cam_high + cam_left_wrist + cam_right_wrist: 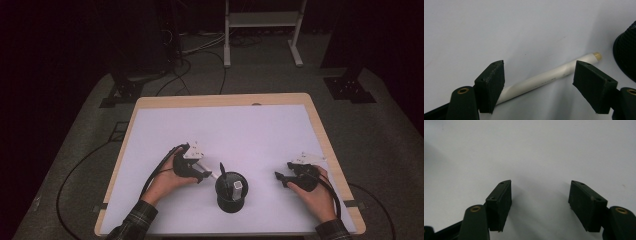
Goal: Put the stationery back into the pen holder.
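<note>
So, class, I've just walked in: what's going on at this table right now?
A person sits at a white-topped table with a two-jaw gripper in each hand. The left gripper is open, its jaws on either side of a white pen-like stick lying on the table beside a black mesh pen cup. The cup already holds a dark pen and a pale item. The right gripper is open over bare tabletop, right of the cup, holding nothing.

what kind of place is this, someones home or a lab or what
Probably a lab or recording studio, not a home. A person works two cabled grippers, left gripper and right gripper, at a bare table with a white mat, on a dark floor strewn with cables and stand bases.
</note>
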The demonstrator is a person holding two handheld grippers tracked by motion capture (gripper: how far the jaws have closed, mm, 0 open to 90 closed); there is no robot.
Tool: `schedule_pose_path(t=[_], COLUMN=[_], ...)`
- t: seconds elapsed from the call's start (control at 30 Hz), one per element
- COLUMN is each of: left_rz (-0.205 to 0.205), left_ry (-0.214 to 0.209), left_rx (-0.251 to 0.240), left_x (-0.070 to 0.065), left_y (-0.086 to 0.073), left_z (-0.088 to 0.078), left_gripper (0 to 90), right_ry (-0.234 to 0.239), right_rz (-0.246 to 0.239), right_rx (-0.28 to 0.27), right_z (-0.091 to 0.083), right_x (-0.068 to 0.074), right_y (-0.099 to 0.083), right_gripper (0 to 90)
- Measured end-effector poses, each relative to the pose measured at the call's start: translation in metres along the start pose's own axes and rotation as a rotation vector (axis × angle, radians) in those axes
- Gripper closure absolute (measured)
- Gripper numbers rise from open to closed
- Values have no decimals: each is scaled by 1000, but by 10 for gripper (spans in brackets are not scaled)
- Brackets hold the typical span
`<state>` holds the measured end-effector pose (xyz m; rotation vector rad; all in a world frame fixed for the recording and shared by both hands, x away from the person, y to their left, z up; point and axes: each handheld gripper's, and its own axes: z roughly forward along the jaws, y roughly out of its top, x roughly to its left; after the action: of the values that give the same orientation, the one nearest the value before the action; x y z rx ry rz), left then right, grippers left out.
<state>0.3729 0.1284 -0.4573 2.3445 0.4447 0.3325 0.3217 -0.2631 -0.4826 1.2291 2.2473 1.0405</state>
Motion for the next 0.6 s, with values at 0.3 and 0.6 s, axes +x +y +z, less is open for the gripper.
schedule_pose_path(t=[0.3,0.6], left_rz=[1,-58], left_ry=[-25,-49], left_rx=[44,75], left_x=[1,1], left_y=[-2,-1], left_z=[8,6], left_gripper=[409,584], right_ry=[1,1], right_rz=[1,1], right_rx=[0,0], right_z=[0,0], right_x=[0,0], right_y=[0,0], right_gripper=[338,338])
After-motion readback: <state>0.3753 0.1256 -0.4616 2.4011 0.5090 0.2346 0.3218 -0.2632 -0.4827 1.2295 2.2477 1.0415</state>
